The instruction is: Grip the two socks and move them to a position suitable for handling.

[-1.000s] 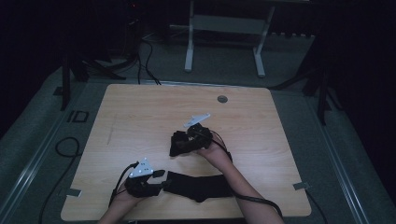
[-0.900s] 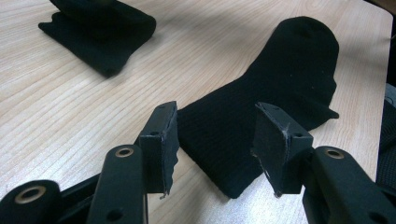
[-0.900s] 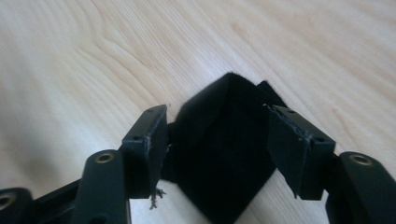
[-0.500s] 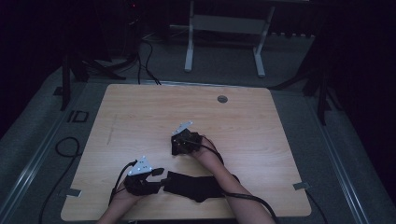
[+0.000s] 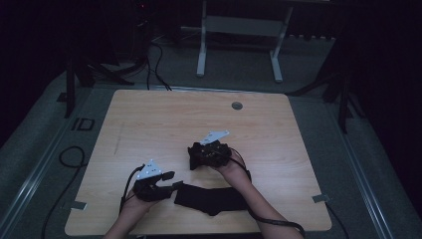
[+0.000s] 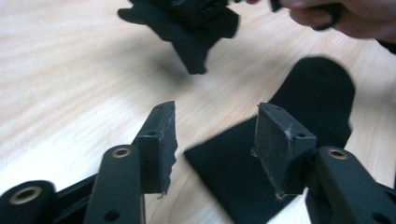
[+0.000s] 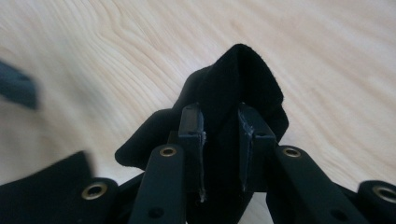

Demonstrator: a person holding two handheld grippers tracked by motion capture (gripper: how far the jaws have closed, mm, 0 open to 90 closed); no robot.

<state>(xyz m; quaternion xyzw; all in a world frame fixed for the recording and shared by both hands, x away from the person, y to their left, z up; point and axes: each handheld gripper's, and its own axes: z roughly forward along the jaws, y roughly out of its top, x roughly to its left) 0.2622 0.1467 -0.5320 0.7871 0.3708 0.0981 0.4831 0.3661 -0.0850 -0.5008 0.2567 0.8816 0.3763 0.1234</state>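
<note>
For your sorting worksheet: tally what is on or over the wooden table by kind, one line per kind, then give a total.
Black socks: 2 (one flat, one bunched in the right gripper)
Handheld grippers: 2 (left gripper, right gripper)
Round grommets in the tabletop: 1 (grommet)
Total: 5

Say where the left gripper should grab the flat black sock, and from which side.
Probably the near straight edge of the flat sock, the end already under the open left gripper. Come from above, one pad sliding under that edge: it lies flat on the table, offering no fold to pinch.
</note>
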